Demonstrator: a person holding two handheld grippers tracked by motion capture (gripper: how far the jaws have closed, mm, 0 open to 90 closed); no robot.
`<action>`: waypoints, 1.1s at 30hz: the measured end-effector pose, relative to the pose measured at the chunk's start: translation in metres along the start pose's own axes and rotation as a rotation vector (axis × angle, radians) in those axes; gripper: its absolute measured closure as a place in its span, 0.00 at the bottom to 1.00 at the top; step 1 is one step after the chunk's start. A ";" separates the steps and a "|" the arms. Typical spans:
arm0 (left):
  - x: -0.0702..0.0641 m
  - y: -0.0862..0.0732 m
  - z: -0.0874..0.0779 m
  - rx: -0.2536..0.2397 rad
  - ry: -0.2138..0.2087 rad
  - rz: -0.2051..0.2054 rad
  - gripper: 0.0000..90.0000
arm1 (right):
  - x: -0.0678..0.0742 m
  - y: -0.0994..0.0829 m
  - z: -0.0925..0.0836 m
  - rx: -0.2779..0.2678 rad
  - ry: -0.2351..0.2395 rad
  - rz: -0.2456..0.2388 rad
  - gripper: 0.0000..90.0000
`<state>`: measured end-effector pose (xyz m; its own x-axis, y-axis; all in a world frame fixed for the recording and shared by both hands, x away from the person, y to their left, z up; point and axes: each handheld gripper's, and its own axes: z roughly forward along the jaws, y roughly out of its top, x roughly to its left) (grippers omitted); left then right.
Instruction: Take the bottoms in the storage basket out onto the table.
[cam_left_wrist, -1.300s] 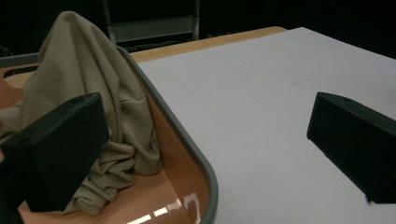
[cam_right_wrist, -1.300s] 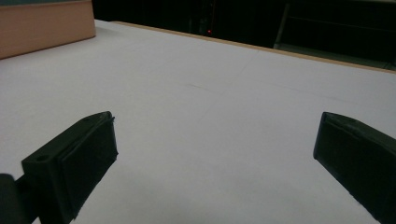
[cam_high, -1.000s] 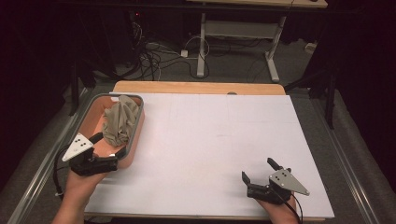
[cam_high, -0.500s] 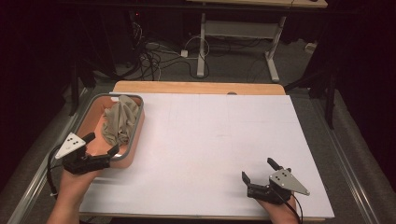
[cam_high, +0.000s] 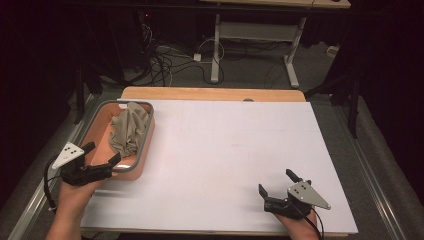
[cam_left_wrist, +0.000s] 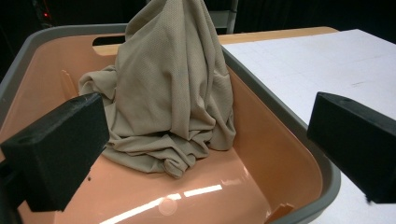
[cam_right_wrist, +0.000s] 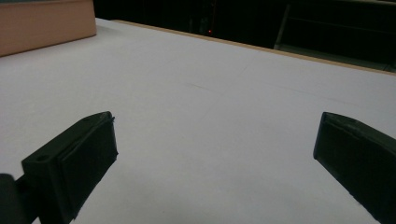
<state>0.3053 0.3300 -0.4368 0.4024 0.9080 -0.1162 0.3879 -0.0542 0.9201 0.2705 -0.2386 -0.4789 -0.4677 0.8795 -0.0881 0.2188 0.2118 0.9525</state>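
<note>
A wide white table (cam_high: 225, 165), wooden strip along the far edge, dark floor and tangled cables beyond. Bare white surface across the middle and right.

At the left edge of the table, a salmon-pink plastic tub (cam_high: 97, 135) with a grey rim, long side running away from the person. Glossy inside, with light glinting off the bare floor at the near end, as seen in the left gripper view (cam_left_wrist: 280, 154). A slot handle cut in the far wall.

Inside the tub, a beige cloth (cam_high: 128, 128), crumpled and heaped toward the far right corner, draped up against the right wall and over the rim there. Fine knit weave, soft folds, a rolled fold lying on the tub floor in the left gripper view (cam_left_wrist: 170, 88). Matte, one plain colour, no print.

Left claw (cam_high: 102, 161) at the near end of the tub, jaws spread wide, one over the tub's inside and the other over its right rim, holding nothing, apart from the cloth. Left hand (cam_high: 75, 192) behind it.

Right claw (cam_high: 276, 183) low over the table near the front right, jaws also spread wide, nothing between them but white surface; well apart from the tub.
</note>
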 end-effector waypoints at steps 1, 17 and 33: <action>-0.001 0.000 0.000 -0.002 -0.003 0.001 0.00 | 0.000 0.000 0.000 0.000 0.003 0.000 0.00; -0.021 0.017 0.007 -0.018 -0.053 0.002 0.00 | -0.001 0.012 0.003 0.017 -0.009 -0.002 0.00; -0.017 0.062 0.035 -0.011 -0.066 0.014 0.00 | 0.002 0.009 -0.005 -0.013 -0.002 0.003 0.00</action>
<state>0.3517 0.2971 -0.3910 0.4612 0.8780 -0.1276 0.3735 -0.0616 0.9256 0.2671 -0.2369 -0.4690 -0.4654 0.8809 -0.0860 0.2089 0.2037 0.9565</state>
